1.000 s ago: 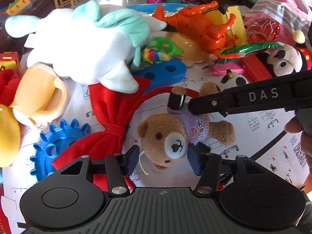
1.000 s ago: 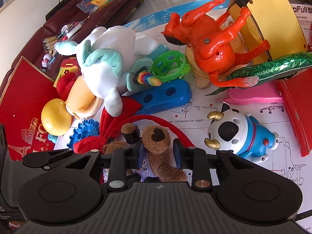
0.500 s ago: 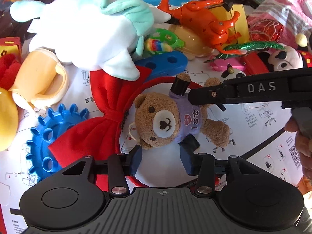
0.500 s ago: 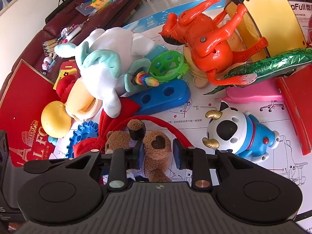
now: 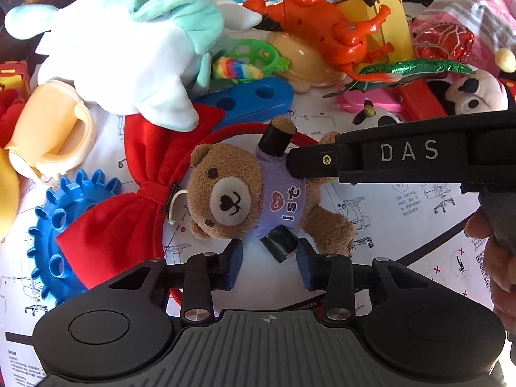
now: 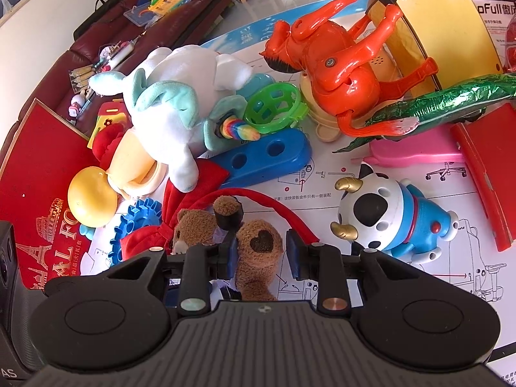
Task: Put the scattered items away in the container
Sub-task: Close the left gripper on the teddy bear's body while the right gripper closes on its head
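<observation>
A small brown teddy bear (image 5: 245,198) in a purple shirt lies on its back on the white instruction sheet, over a red bow headband (image 5: 129,200). My left gripper (image 5: 269,266) is open just below the bear, its pads apart from it. My right gripper (image 6: 259,253) reaches in from the right; in the left wrist view its black body (image 5: 403,158) covers the bear's lower half. In the right wrist view the bear's foot (image 6: 258,248) with a heart sole sits between the open jaws, touching the left pad with a gap on the right.
Toys crowd the sheet: a white and teal plush (image 5: 129,48), an orange plastic horse (image 6: 335,61), a blue bar (image 6: 267,158), a blue gear (image 5: 54,229), a cow figure (image 6: 387,216), a green ring (image 6: 274,106), a yellow board (image 6: 441,22). A red box lid (image 6: 35,174) lies left.
My left gripper has pulled back from the bear's head, so the whole bear now shows above its open pads. My right gripper stays around the bear's leg.
</observation>
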The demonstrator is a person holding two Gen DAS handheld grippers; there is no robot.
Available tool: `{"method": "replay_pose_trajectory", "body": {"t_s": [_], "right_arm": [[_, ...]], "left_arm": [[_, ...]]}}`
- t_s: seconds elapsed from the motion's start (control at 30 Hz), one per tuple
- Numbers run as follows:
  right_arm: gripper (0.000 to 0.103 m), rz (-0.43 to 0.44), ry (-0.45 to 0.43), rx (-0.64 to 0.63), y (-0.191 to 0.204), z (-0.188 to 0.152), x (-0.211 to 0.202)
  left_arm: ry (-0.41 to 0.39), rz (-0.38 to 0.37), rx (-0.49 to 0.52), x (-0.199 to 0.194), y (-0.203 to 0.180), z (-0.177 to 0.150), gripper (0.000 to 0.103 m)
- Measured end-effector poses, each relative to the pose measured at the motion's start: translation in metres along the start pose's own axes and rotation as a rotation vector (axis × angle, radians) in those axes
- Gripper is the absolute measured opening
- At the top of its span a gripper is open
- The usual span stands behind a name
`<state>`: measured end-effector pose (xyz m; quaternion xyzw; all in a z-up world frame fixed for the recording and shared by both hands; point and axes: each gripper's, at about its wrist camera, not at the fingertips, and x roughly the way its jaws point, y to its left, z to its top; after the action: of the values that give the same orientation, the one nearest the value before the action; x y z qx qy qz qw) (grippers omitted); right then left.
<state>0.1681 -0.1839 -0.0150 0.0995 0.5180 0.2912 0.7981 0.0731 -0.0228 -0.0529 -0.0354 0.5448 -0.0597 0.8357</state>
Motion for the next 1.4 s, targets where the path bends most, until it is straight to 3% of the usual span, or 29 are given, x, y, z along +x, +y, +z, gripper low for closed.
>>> {"method": "replay_pose_trajectory", "body": {"t_s": [0.03,0.27,0.3,0.33,0.43,0.57,0.83,1.03,1.07,1.13,1.2,1.4], "right_arm": [[0.035,0.001,0.001,0.002,0.0,0.0,0.0],[0.035,0.009,0.005,0.01,-0.003,0.0,0.0],[0.035,0.008,0.006,0.009,-0.003,0.0,0.0],[0.035,0.008,0.008,0.007,-0.003,0.0,-0.001],[0.035,0.006,0.013,0.004,-0.001,-0.001,-0.001],[0.035,0.005,0.018,0.0,0.001,-0.001,-0.001],[0.036,0.012,0.021,0.01,-0.001,-0.001,-0.001],[0.036,0.011,0.022,0.012,-0.001,0.0,-0.001],[0.036,0.012,0.022,0.016,-0.002,0.0,-0.001],[0.036,0.015,0.022,0.023,-0.003,0.001,0.0],[0.036,0.018,0.022,0.029,-0.003,0.001,0.0],[0.036,0.017,0.018,0.028,-0.001,0.003,0.002]], "left_arm": [[0.003,-0.015,0.002,-0.001,0.001,-0.001,0.016],[0.002,-0.065,-0.067,-0.01,0.025,-0.002,0.013],[-0.006,-0.086,-0.073,-0.014,0.026,-0.001,0.02],[-0.016,-0.1,-0.069,-0.018,0.026,0.002,0.036],[-0.066,-0.084,-0.021,-0.028,0.018,0.005,0.045],[-0.036,-0.023,0.017,-0.019,0.015,0.008,0.046],[-0.003,-0.009,0.051,-0.006,0.011,0.003,0.049],[-0.004,0.042,0.127,0.003,-0.003,0.005,0.05],[-0.008,0.046,0.133,0.004,-0.004,0.004,0.05],[-0.011,0.061,0.147,0.003,-0.004,0.003,0.029],[-0.009,0.057,0.154,0.003,-0.004,0.004,0.021],[-0.001,0.066,0.151,0.002,-0.003,0.004,0.018]]}}
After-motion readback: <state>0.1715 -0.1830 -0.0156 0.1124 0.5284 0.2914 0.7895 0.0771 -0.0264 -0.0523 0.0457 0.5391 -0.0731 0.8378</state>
